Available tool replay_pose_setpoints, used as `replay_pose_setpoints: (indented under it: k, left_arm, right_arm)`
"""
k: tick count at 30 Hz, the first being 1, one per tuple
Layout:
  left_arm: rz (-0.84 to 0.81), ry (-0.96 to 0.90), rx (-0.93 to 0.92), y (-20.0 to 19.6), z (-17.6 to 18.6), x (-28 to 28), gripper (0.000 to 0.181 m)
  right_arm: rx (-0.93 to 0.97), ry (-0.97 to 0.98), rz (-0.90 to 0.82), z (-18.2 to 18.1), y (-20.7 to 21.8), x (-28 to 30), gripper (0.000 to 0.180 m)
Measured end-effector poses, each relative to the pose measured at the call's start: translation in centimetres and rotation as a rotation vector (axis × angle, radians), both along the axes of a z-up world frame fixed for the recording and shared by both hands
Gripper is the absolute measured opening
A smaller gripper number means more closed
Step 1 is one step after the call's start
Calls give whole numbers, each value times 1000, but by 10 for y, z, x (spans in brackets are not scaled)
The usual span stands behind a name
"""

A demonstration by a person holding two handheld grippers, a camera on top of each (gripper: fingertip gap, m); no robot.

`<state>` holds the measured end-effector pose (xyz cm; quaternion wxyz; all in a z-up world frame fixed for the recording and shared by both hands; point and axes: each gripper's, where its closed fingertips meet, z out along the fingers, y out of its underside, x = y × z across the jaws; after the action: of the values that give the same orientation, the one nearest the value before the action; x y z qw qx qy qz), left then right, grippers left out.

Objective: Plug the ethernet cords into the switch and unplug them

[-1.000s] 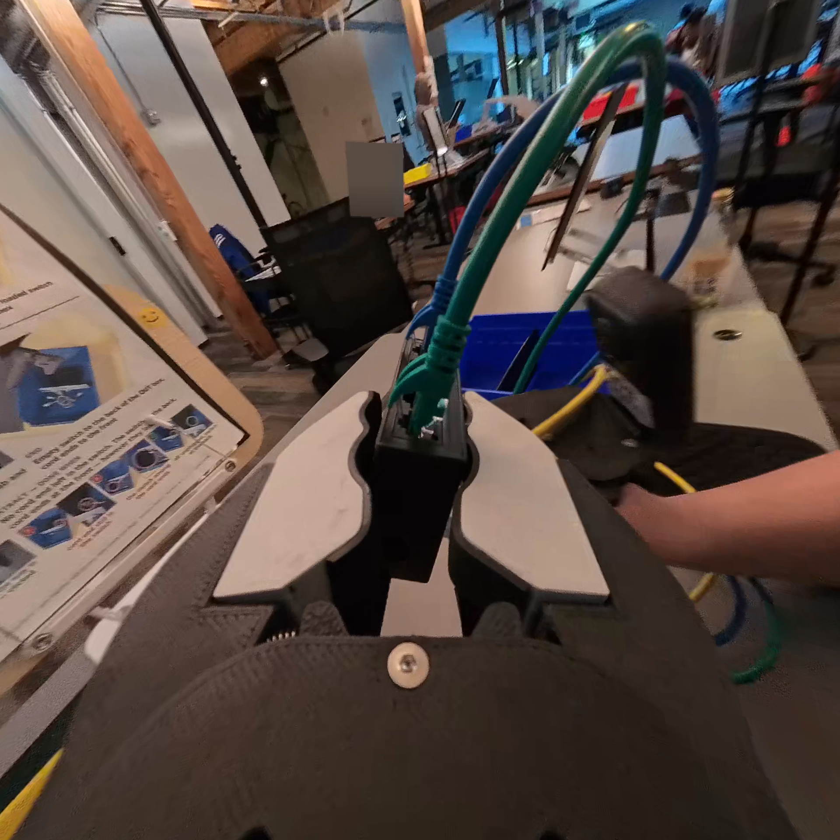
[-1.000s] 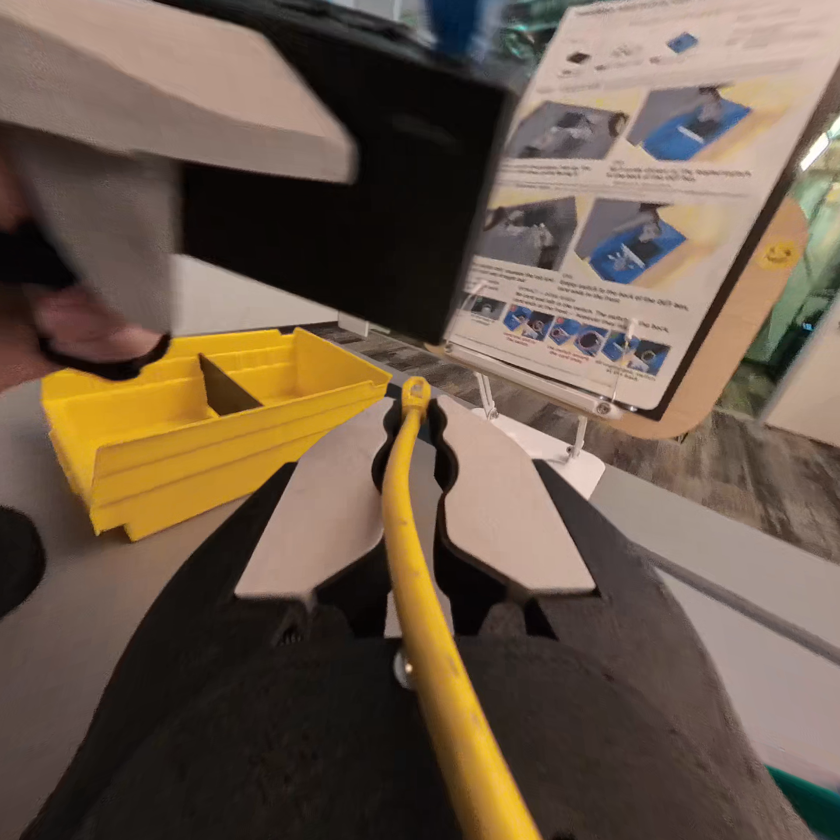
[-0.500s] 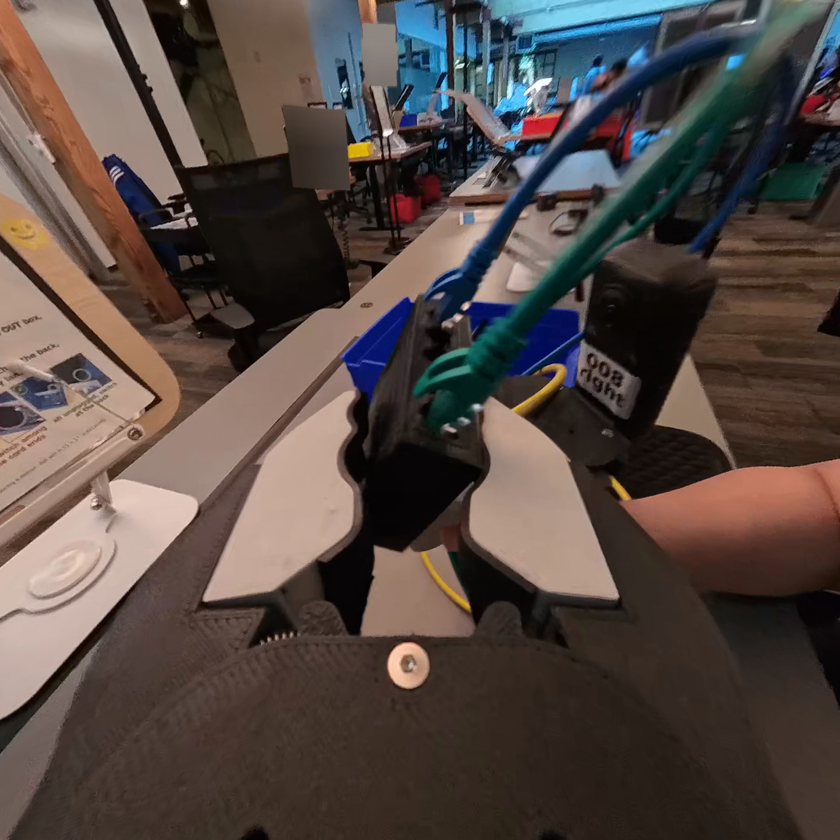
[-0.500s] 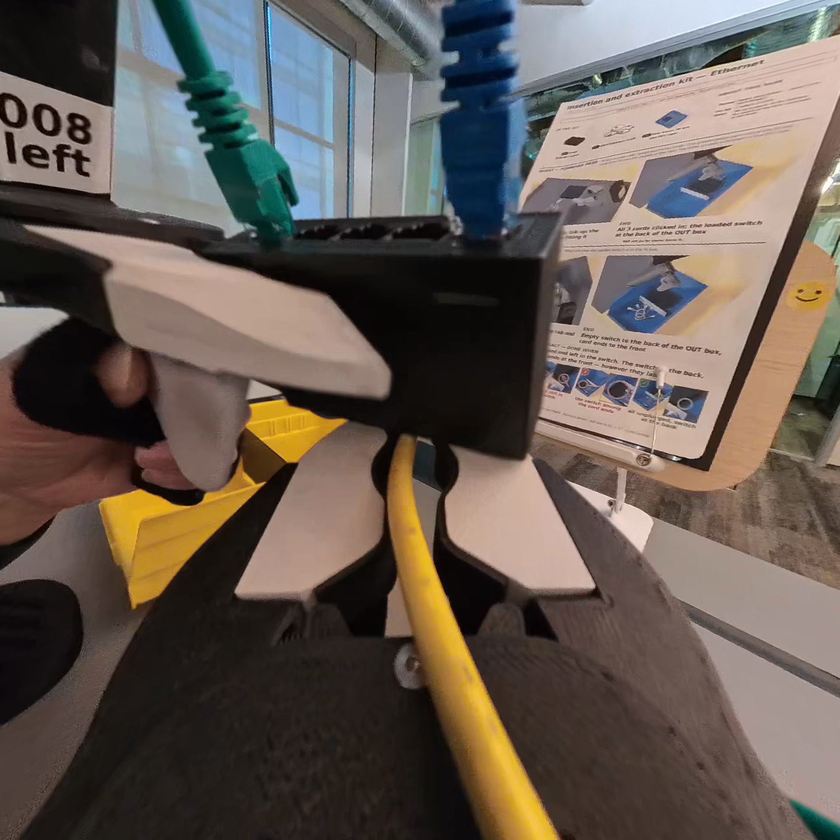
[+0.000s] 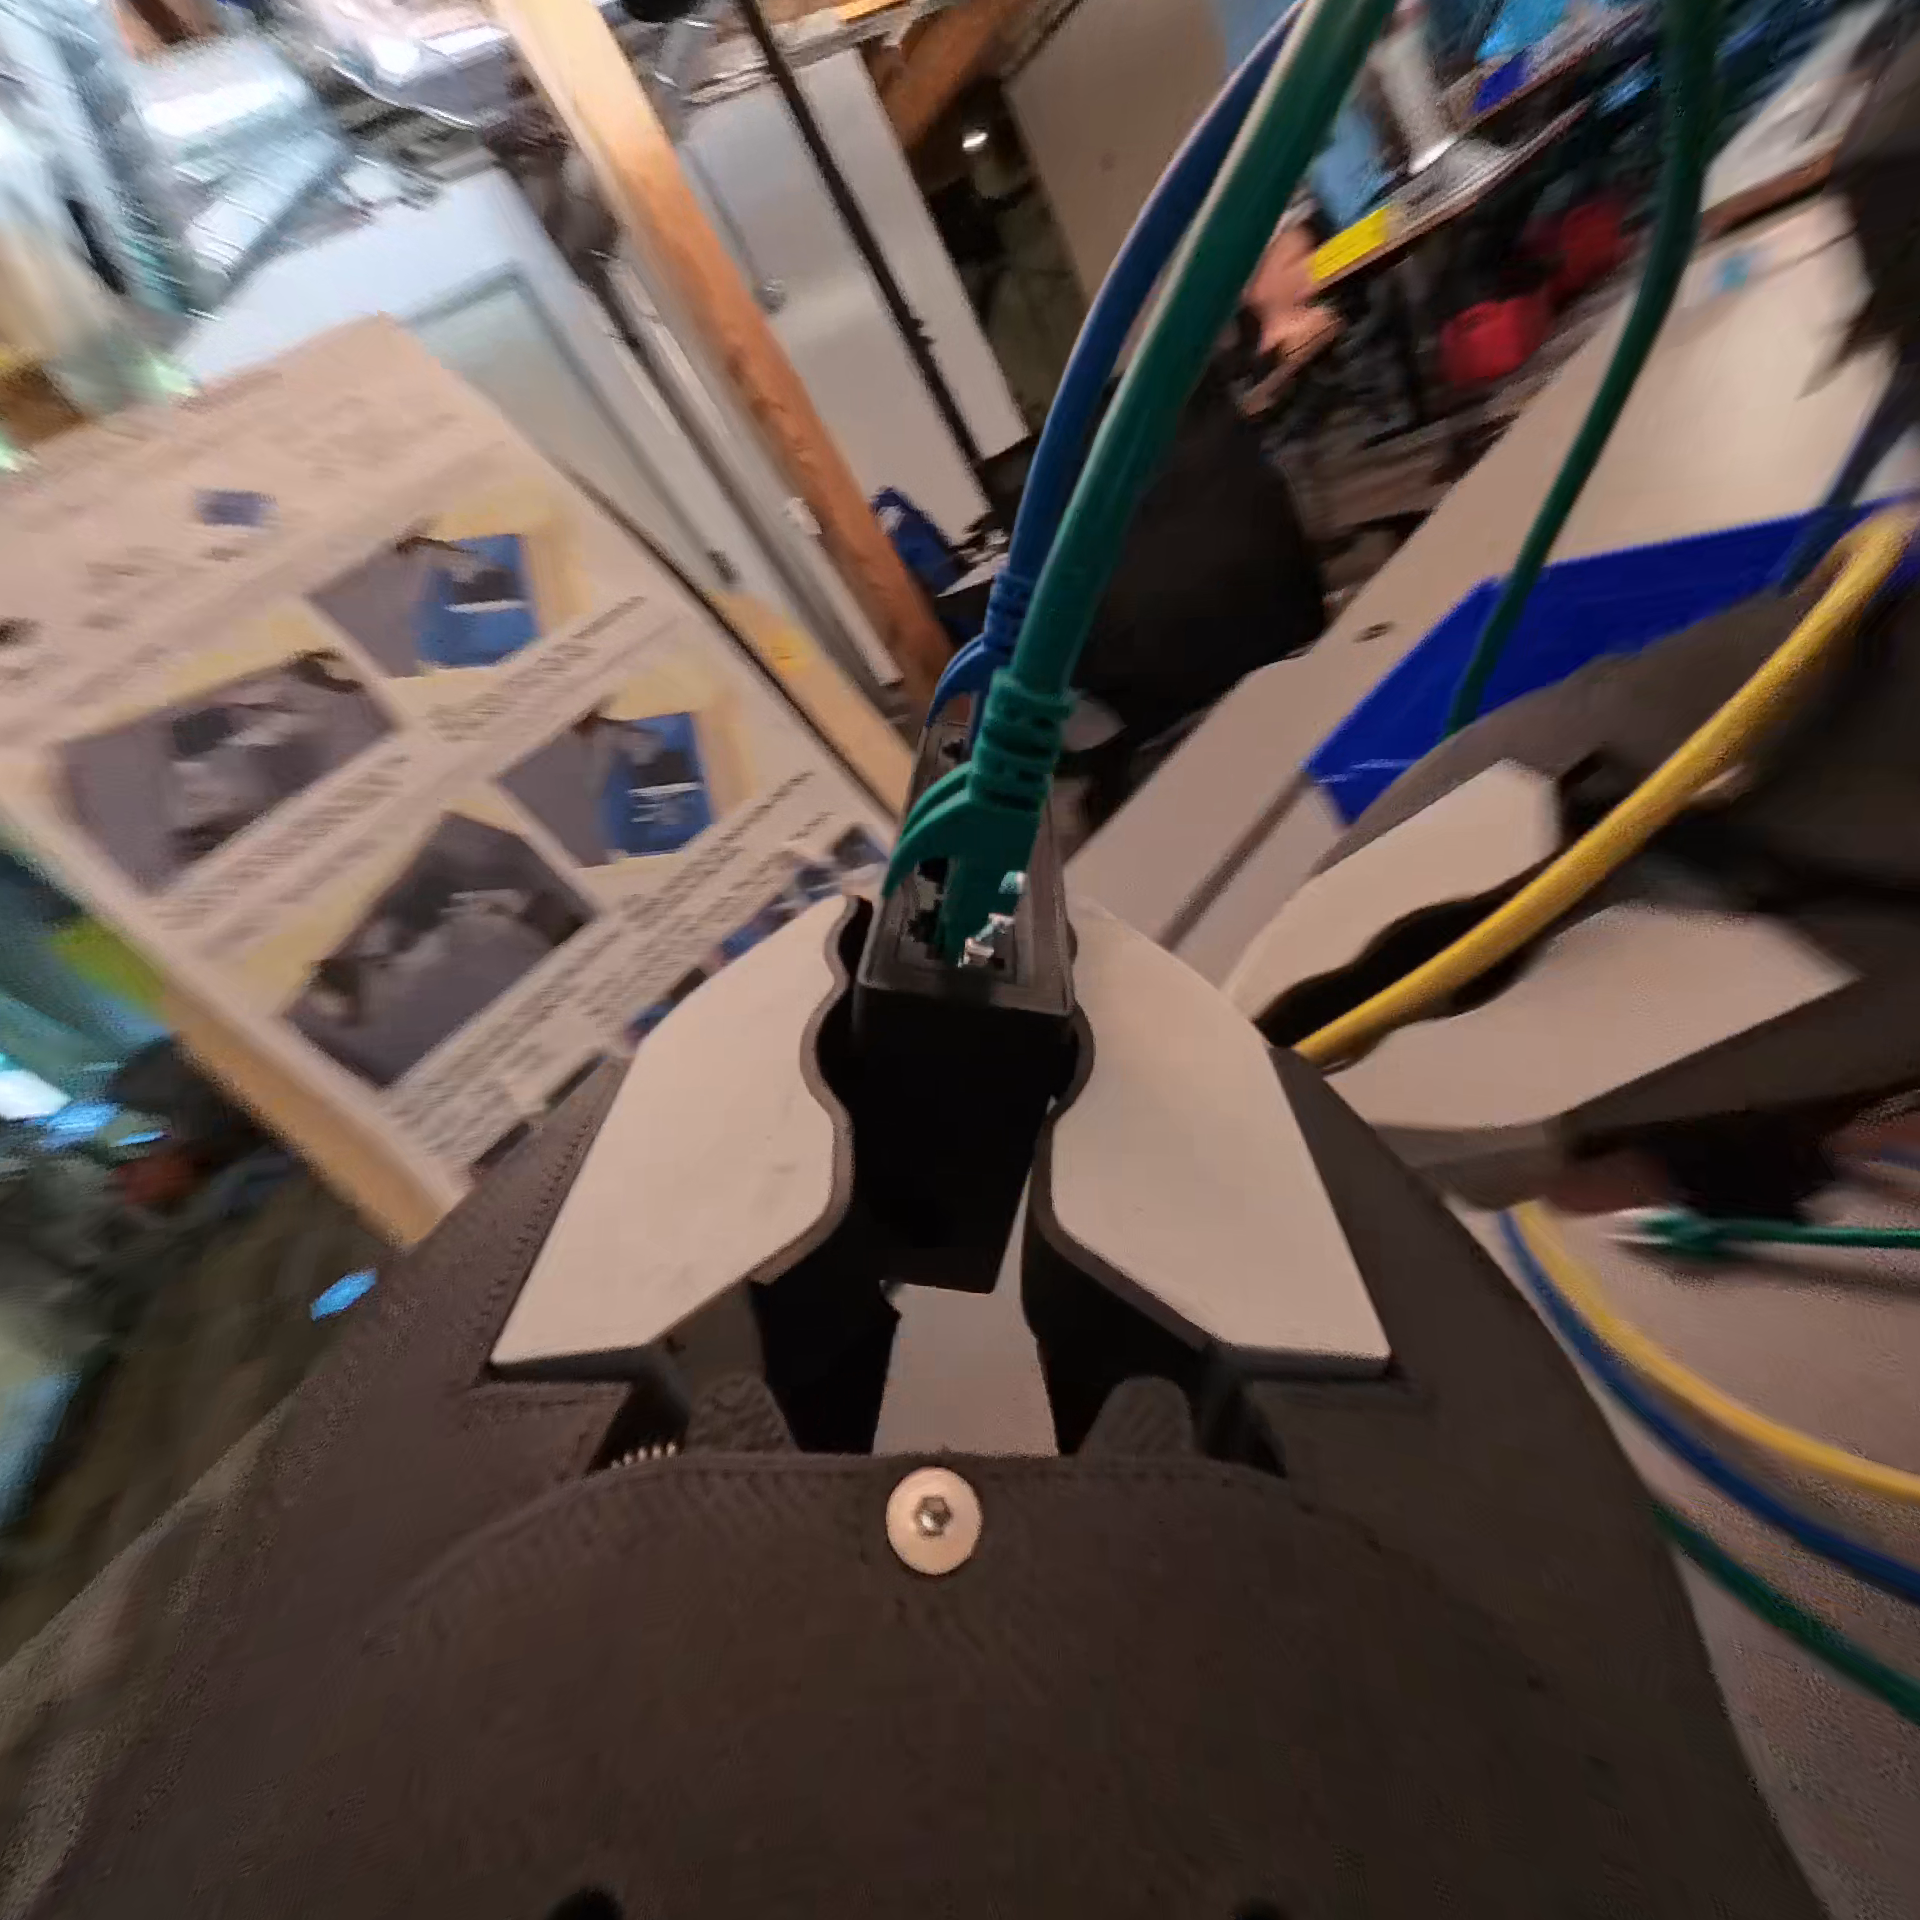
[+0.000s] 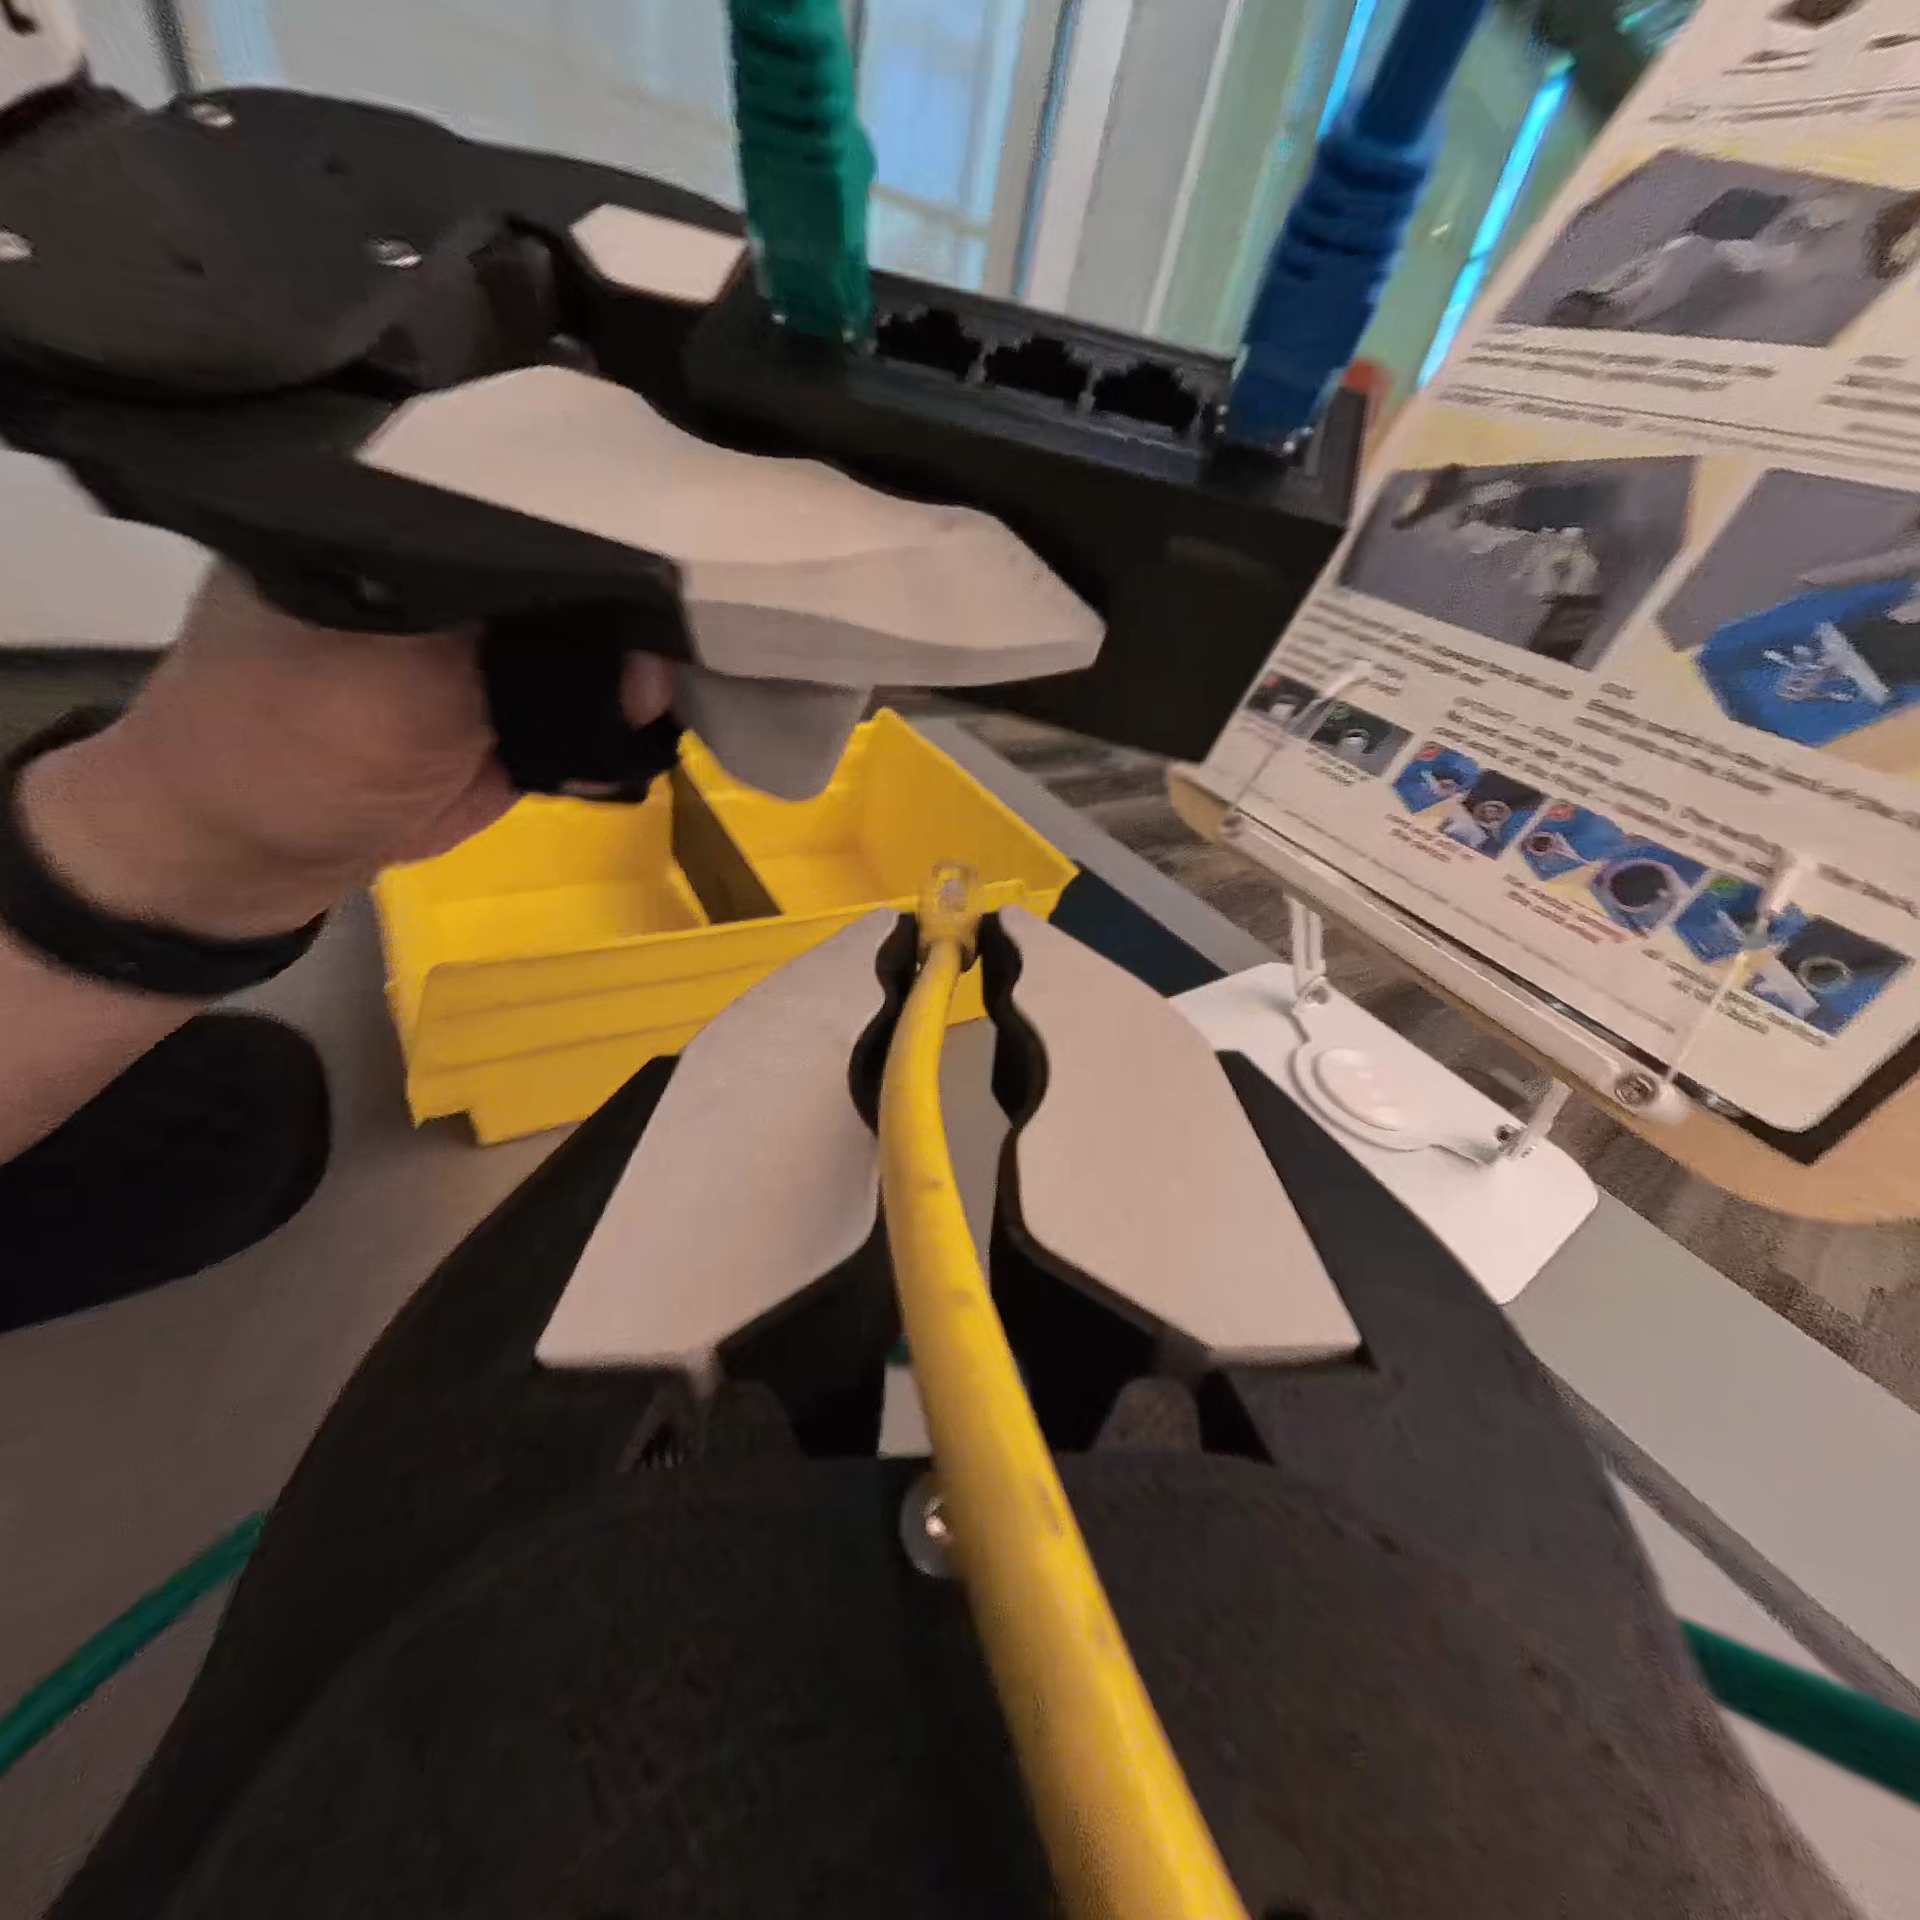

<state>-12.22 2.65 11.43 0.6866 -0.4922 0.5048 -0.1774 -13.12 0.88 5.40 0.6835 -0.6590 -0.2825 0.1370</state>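
Observation:
My left gripper (image 5: 961, 956) is shut on the black switch (image 5: 961, 1081) and holds it in the air with its ports facing up. A green cord (image 5: 1013, 790) and a blue cord (image 5: 1049, 499) are plugged into it. In the right wrist view the switch (image 6: 1132, 499) shows three empty ports between the green cord (image 6: 805, 208) and the blue cord (image 6: 1320, 281). My right gripper (image 6: 940, 925) is shut on the yellow cord (image 6: 935, 1143), whose clear plug points forward, below the switch. The right gripper (image 5: 1382, 987) shows at the right of the left wrist view.
A yellow bin (image 6: 644, 935) with a divider sits on the grey table (image 6: 208, 1403) under the switch. An instruction board (image 6: 1662, 623) stands on a white stand at the right. A blue bin (image 5: 1558, 644) sits farther off. Loose cord loops (image 5: 1714, 1403) lie on the table. Spacing between my two grippers at the tips: around 6 centimetres.
The left gripper has swung the switch back toward the instruction board. The right gripper with the yellow plug has dropped lower, away from the switch's underside, so the empty ports now show.

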Motion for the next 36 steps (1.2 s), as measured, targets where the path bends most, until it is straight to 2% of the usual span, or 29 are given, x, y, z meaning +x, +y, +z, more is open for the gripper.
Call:
replay_pose_setpoints:
  k: [2, 5, 10, 13, 21, 26, 36]
  left_arm:
    - [122, 27, 142, 15, 7, -17, 29]
    - [208, 52, 272, 22, 13, -27, 30]
    - [259, 91, 460, 13, 15, -23, 29]
    - [252, 87, 501, 4, 16, -17, 30]
    - [201, 96, 545, -18, 17, -3, 30]
    - [200, 135, 594, -21, 12, 0, 30]
    - [183, 166, 616, -23, 6, 3, 29]
  right_arm:
    - [-24, -81, 22, 8, -8, 1, 13]
    - [40, -116, 26, 35, -25, 9, 13]
    - [180, 51, 57, 77, -43, 22, 13]
    - [228, 142, 136, 83, -51, 22, 13]
    - [356, 248, 159, 89, -53, 21, 12]
    - [344, 142, 115, 82, -49, 16, 12]
    - [257, 106, 145, 80, -50, 14, 12]
